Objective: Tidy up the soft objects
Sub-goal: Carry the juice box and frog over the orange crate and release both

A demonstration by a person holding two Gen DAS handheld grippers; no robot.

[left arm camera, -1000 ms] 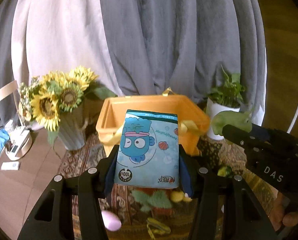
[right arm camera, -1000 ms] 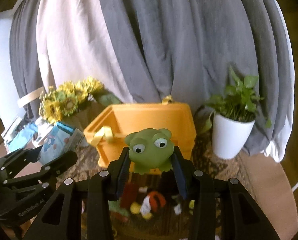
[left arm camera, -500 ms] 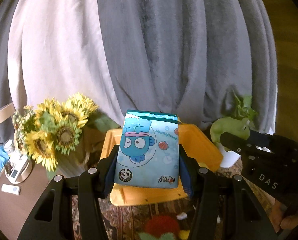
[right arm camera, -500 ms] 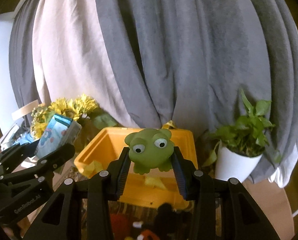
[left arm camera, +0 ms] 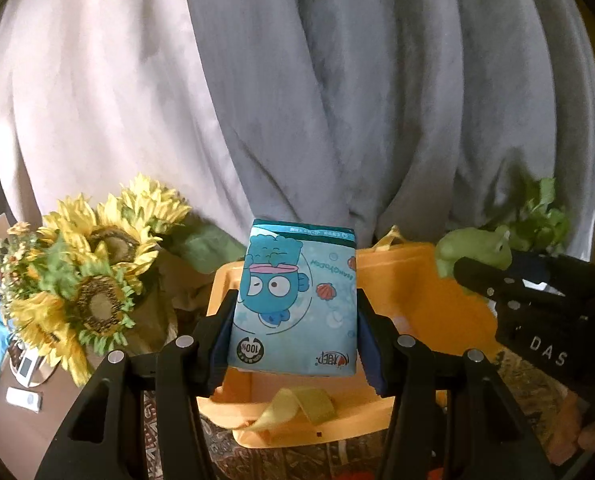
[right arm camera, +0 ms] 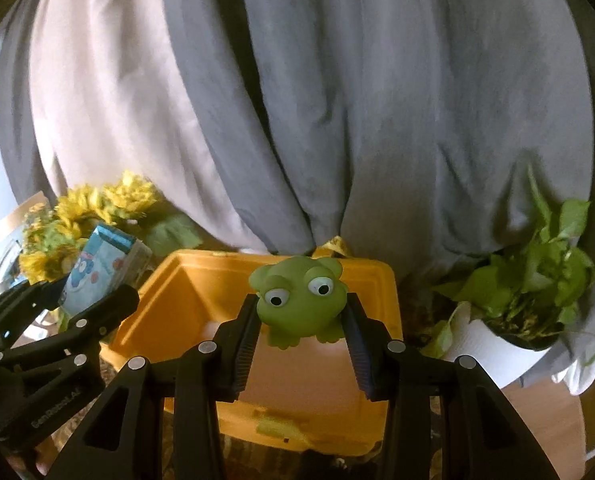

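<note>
Left gripper (left arm camera: 295, 316) pinches tissue pack (left arm camera: 295, 300), frame centre, in front of orange bin (left arm camera: 417, 312). Right gripper (right arm camera: 299, 320) pinches frog (right arm camera: 299, 300), centre frame, before the bin (right arm camera: 185, 304). Sunflowers (left arm camera: 89, 280) at left.

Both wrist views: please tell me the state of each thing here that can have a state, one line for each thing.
left gripper: shut on the tissue pack.
tissue pack: held, lifted, print upside down.
right gripper: shut on the frog toy.
frog toy: held, lifted, facing the camera.
orange bin: open; its floor is only partly visible.
potted plant: upright.
sunflower bouquet: standing upright.
</note>
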